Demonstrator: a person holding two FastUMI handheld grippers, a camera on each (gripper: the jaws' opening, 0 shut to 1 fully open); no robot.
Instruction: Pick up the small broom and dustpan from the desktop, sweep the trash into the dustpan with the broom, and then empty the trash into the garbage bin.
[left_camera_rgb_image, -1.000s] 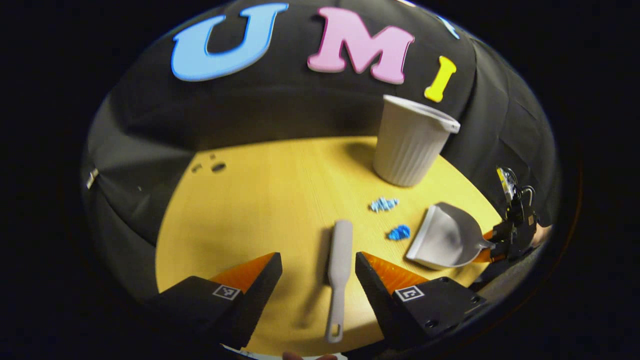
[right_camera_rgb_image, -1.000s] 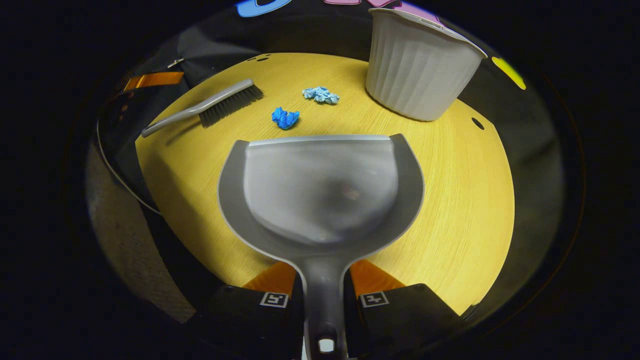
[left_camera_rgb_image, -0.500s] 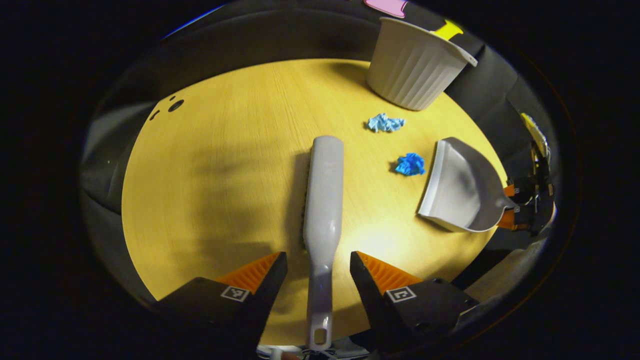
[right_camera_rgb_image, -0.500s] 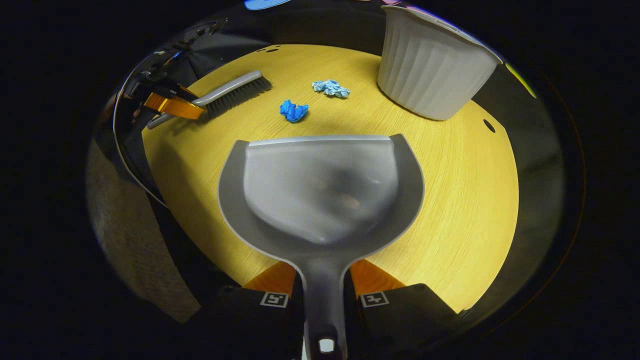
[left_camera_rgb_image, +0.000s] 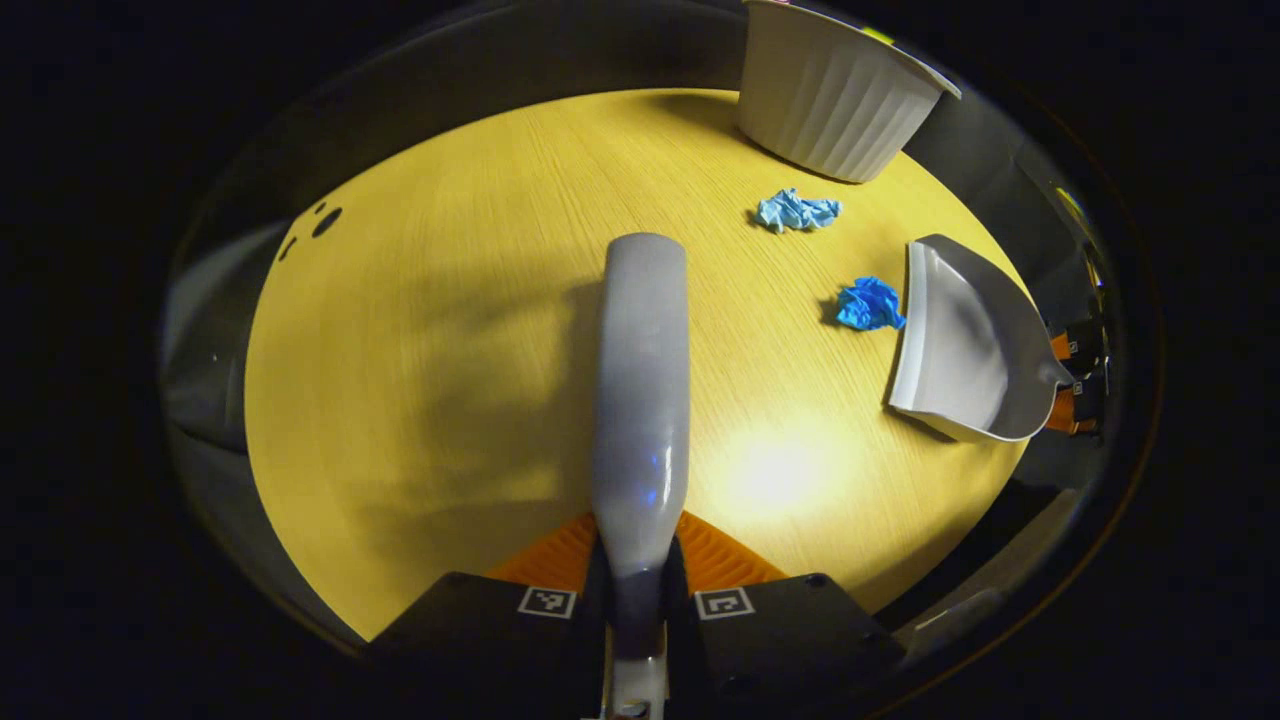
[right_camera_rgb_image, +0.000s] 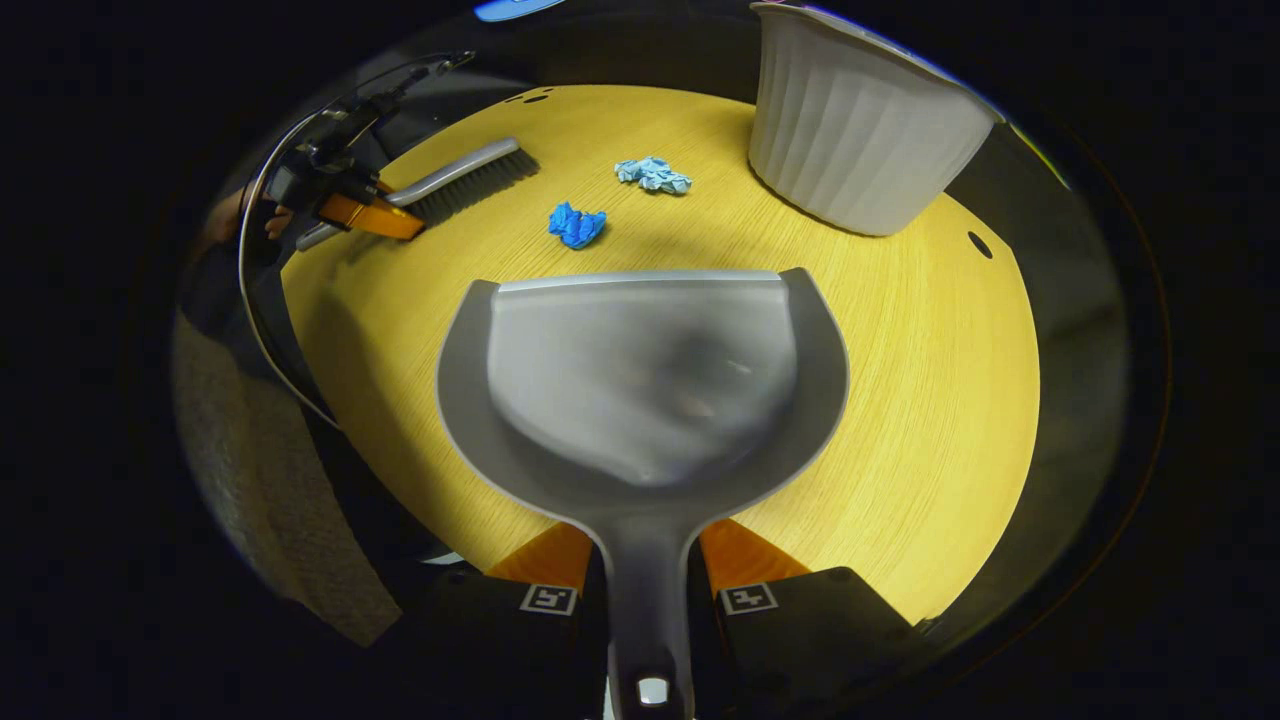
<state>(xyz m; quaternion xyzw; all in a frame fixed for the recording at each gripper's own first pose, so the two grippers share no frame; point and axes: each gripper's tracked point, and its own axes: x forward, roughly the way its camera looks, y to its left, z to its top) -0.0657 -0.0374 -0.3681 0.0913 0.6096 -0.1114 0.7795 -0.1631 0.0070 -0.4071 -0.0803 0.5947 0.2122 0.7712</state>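
My left gripper (left_camera_rgb_image: 636, 560) is shut on the handle of the small grey broom (left_camera_rgb_image: 640, 380), which points away over the yellow desktop (left_camera_rgb_image: 450, 330). My right gripper (right_camera_rgb_image: 644, 560) is shut on the handle of the grey dustpan (right_camera_rgb_image: 640, 370), its scoop lying flat in front of me. A dark blue crumpled scrap (right_camera_rgb_image: 575, 224) and a pale blue one (right_camera_rgb_image: 652, 175) lie beyond the dustpan's lip. The broom (right_camera_rgb_image: 460, 180) and left gripper (right_camera_rgb_image: 350, 205) show at the far left in the right gripper view. The dustpan (left_camera_rgb_image: 965, 340) sits right of the broom, by the dark scrap (left_camera_rgb_image: 868, 304).
A white ribbed garbage bin (right_camera_rgb_image: 860, 150) stands at the back of the desktop, right of the scraps; it also shows as the bin (left_camera_rgb_image: 835, 95) in the left gripper view. Small dark holes (left_camera_rgb_image: 322, 222) mark the desktop's far left. Black cloth surrounds the table.
My left gripper went forward over the broom's handle and closed on it. The right gripper kept its hold on the dustpan, almost still.
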